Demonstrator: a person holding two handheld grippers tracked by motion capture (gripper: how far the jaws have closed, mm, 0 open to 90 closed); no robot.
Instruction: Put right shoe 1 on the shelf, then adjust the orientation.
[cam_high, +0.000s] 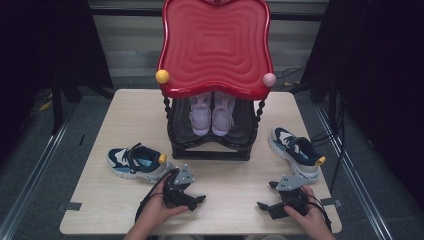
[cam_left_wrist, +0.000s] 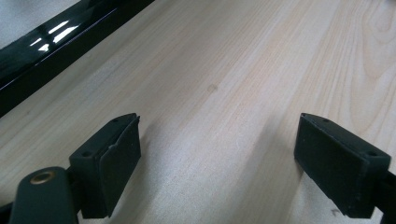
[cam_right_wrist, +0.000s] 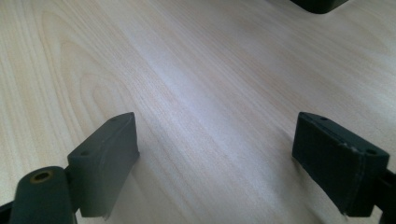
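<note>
two navy sneakers on surface (cam_high: 100, 205), either side of black shoe rack (cam_high: 210, 145) holding pink pair (cam_high: 212, 114). left sneaker (cam_high: 137, 162) just beside left claw (cam_high: 197, 202) (released, nothing between jaws). right sneaker (cam_high: 296, 152) near right claw (cam_high: 265, 207), also released. risk: claw nudging sneaker off edge, or pinching lace alone. high view gives shoes; claw views give bare wood, rack base (cam_left_wrist: 51, 46).

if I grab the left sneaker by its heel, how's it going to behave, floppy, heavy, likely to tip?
The left sneaker looks small and padded, so probably light. Its thick sole should stay stiff, while the soft upper may squash between jaws. It lies flat on the table, so it will probably slide, not roll; lifted by the heel, the toe may sag.
</note>
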